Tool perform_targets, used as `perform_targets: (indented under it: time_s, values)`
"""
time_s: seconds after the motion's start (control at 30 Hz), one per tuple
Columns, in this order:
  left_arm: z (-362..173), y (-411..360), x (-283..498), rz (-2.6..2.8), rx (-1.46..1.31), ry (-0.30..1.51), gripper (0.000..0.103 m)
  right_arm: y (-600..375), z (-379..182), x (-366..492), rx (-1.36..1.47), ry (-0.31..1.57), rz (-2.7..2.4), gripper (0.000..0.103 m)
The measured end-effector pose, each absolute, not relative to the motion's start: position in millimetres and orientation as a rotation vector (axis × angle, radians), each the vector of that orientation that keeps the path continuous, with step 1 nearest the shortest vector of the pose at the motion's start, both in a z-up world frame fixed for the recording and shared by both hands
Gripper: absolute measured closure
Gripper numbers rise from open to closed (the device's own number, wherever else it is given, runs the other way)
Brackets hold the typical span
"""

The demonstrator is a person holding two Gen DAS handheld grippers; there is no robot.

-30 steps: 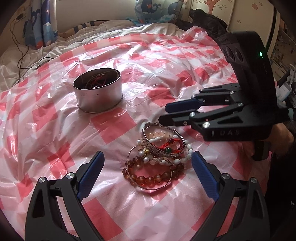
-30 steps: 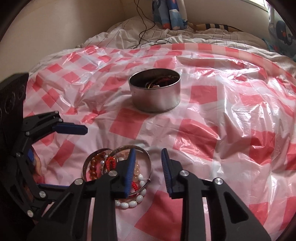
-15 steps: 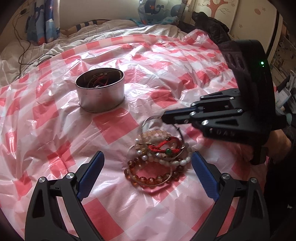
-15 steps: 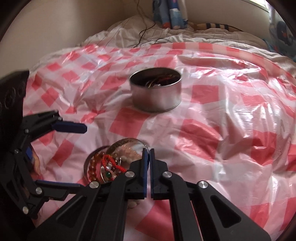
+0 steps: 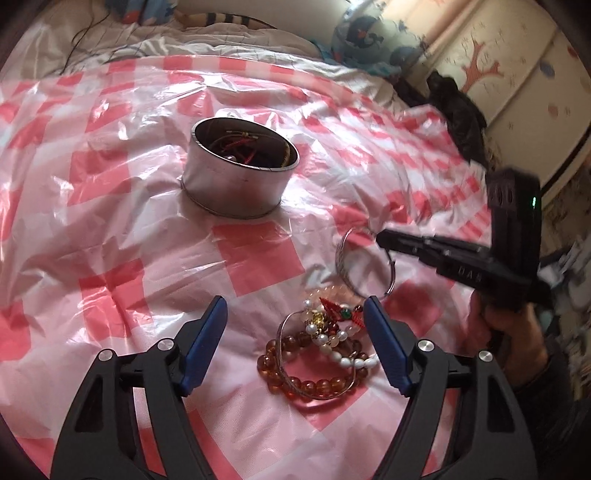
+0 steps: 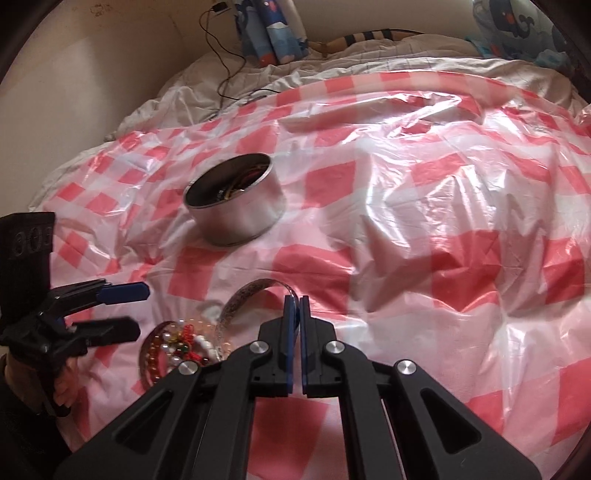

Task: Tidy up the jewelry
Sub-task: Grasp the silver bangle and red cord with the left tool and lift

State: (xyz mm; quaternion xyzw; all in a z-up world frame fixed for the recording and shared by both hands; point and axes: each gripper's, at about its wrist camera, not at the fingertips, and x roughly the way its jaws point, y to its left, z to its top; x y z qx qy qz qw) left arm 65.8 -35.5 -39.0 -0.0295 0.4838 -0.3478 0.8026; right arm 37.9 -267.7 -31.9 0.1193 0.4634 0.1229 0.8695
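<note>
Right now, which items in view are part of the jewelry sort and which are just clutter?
In the job:
- silver bangle, pinched in the shut right gripper
- bracelet pile on the checked plastic sheet
- metal tin, already holding some jewelry
- left gripper, open over the pile

Lying about:
- black cable
- patterned pillow
- dark cloth

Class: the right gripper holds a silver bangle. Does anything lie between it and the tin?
Nothing visible: only bare checked sheet lies between the bangle, pinched in the right gripper, and the tin.
</note>
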Motion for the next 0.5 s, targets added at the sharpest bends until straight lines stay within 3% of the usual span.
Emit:
perform_targets:
  time_s: [0.17, 0.5]
  values:
    - [-46, -49, 62, -0.743, 0.029, 1.051, 0.036, -269, -38, 40, 0.244, 0.998, 0.237, 0.1]
    - [-20, -83, 24, -0.835, 0.275, 0.836, 0.036, -264, -49, 41, 0.222, 1.051, 0.231, 0.099]
